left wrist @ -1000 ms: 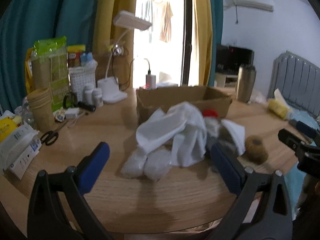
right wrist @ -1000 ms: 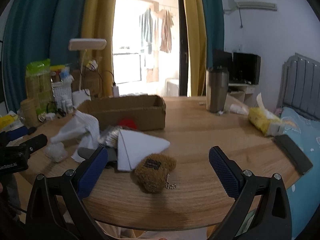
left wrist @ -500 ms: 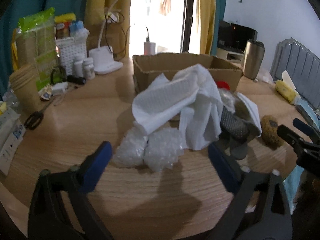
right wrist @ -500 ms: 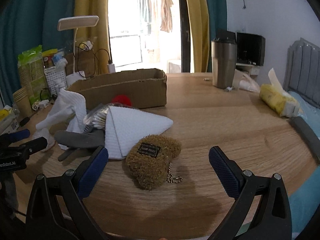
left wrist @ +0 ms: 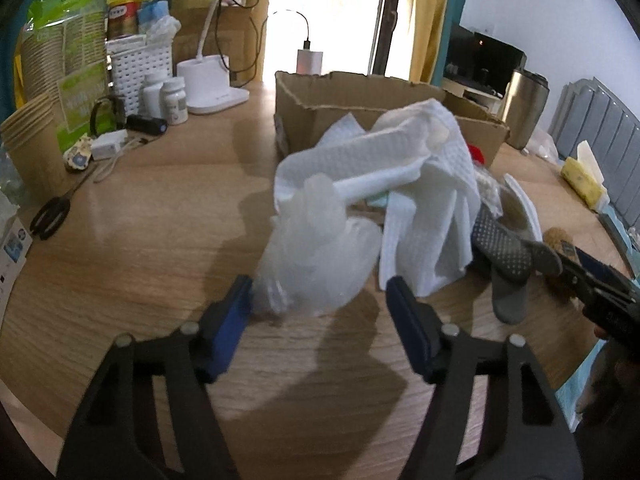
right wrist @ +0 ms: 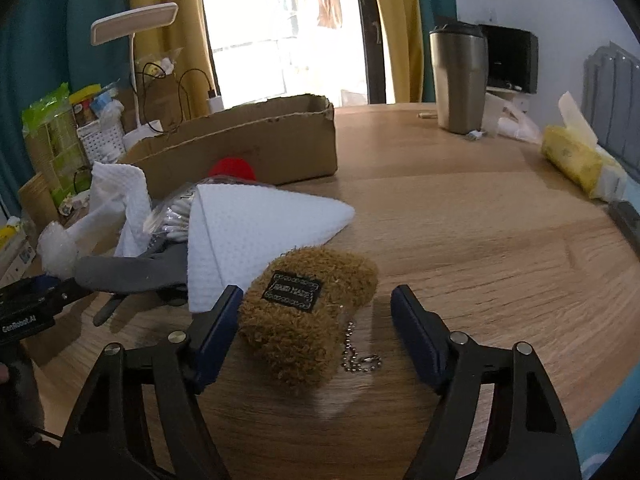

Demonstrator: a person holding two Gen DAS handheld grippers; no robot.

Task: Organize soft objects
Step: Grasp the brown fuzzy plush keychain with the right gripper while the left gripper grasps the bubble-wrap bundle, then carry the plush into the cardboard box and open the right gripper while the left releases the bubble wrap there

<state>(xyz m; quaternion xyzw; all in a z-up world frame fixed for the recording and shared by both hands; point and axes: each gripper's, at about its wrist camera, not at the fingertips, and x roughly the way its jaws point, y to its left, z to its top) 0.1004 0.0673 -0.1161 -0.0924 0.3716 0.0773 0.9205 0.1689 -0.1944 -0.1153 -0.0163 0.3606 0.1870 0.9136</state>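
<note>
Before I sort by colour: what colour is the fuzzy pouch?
Golden brown fuzzy pouch, black label; clearest in the right wrist view.

White lettering "CenRobot.AI" stands on the left tongs' (right wrist: 36,304) black body; the pouch (right wrist: 308,312) patch is too blurred to read.

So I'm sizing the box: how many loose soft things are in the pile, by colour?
White: 2, crumpled cloth, folded cloth
Clear: 1, plastic bag
Grey: 1, dotted glove
Brown: 1, plush pouch
Red: 1, partly hidden item
Total: 6
</note>
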